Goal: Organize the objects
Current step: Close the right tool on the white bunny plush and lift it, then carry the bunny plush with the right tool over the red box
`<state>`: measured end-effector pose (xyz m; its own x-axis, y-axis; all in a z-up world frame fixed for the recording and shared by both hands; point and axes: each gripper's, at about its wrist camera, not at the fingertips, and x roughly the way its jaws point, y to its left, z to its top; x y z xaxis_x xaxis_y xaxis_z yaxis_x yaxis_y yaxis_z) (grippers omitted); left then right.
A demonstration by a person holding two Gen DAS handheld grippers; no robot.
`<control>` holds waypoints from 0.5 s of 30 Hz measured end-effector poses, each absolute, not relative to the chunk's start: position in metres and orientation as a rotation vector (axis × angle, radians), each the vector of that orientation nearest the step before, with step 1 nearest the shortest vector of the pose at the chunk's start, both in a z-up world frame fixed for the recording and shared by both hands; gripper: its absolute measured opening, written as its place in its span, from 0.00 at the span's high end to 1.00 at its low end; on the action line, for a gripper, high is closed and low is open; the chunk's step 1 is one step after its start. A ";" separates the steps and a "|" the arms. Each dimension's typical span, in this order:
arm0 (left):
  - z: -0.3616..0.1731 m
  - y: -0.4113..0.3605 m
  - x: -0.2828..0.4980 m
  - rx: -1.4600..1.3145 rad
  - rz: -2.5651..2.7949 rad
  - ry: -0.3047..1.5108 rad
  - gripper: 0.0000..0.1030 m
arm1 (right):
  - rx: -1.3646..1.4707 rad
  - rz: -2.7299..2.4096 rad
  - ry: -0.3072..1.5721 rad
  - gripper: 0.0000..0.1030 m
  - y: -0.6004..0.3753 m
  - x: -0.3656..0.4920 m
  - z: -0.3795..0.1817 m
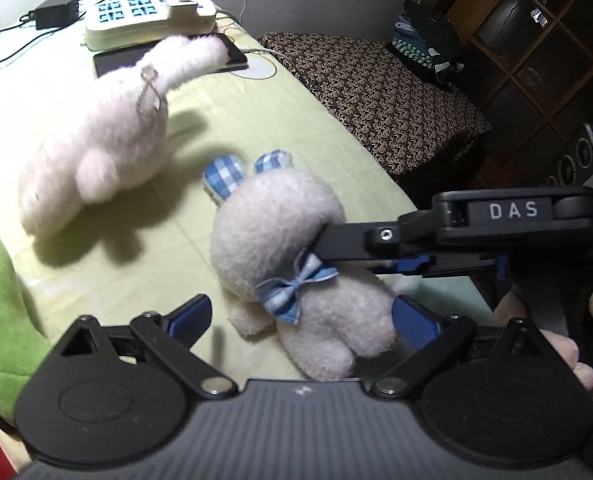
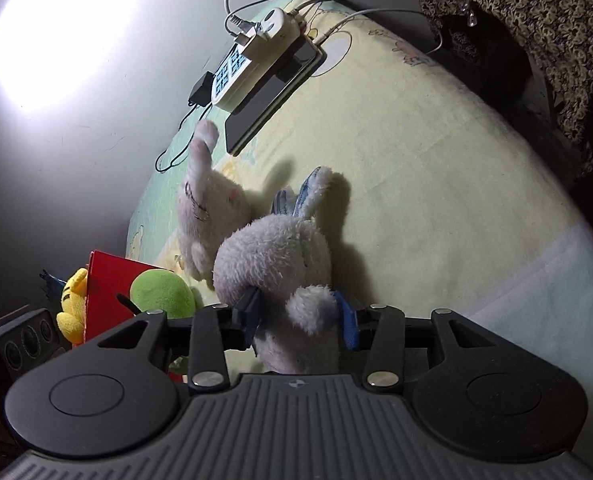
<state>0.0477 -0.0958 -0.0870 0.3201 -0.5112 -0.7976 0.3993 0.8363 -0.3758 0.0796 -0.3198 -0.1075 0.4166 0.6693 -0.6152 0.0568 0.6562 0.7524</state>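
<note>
A small grey-white plush bunny (image 1: 272, 224) with blue checked ears and a blue bow lies on the pale green-yellow bed cover (image 1: 200, 128). My right gripper (image 2: 296, 316) is shut on the bunny (image 2: 280, 256) at its neck and body; it shows from the side in the left wrist view (image 1: 328, 248). My left gripper (image 1: 300, 320) is open, its blue pads on either side of the bunny's lower body. A larger white plush rabbit (image 1: 96, 140) lies to the left, also in the right wrist view (image 2: 204, 208).
A green plush (image 1: 0, 300) lies at the left edge, beside a red box (image 2: 108, 284) and a yellow plush (image 2: 72, 304). A white power strip (image 1: 148, 12), a black tablet (image 1: 168, 60) and cables lie at the bed's far end. A patterned seat (image 1: 376, 92) stands right.
</note>
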 end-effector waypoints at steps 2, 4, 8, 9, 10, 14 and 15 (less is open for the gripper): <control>-0.090 -0.097 0.050 -0.135 -0.602 1.106 0.06 | 0.827 0.462 1.108 0.55 -0.318 0.082 -0.112; -0.093 -0.099 0.051 -0.148 -0.607 1.125 0.07 | 0.856 0.486 1.130 0.52 -0.314 0.083 -0.117; -0.093 -0.104 0.050 -0.139 -0.608 1.129 0.07 | 0.775 0.531 1.121 0.59 -0.300 0.078 -0.109; -0.093 -0.103 0.050 -0.138 -0.608 1.131 0.08 | 0.755 0.538 1.117 0.60 -0.298 0.077 -0.107; -0.092 -0.102 0.050 -0.141 -0.606 1.133 0.08 | 0.746 0.542 1.119 0.61 -0.297 0.076 -0.106; -0.088 -0.095 0.046 -0.138 -0.599 1.133 0.13 | 0.751 0.556 1.127 0.61 -0.297 0.069 -0.104; -0.086 -0.094 0.044 -0.135 -0.598 1.133 0.14 | 0.752 0.563 1.130 0.61 -0.296 0.066 -0.104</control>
<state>0.0440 -0.0942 -0.0860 0.2863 -0.5123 -0.8097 0.3792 0.8367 -0.3952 0.0664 -0.2958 -0.1036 0.3370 0.7348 -0.5887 -0.0272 0.6326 0.7740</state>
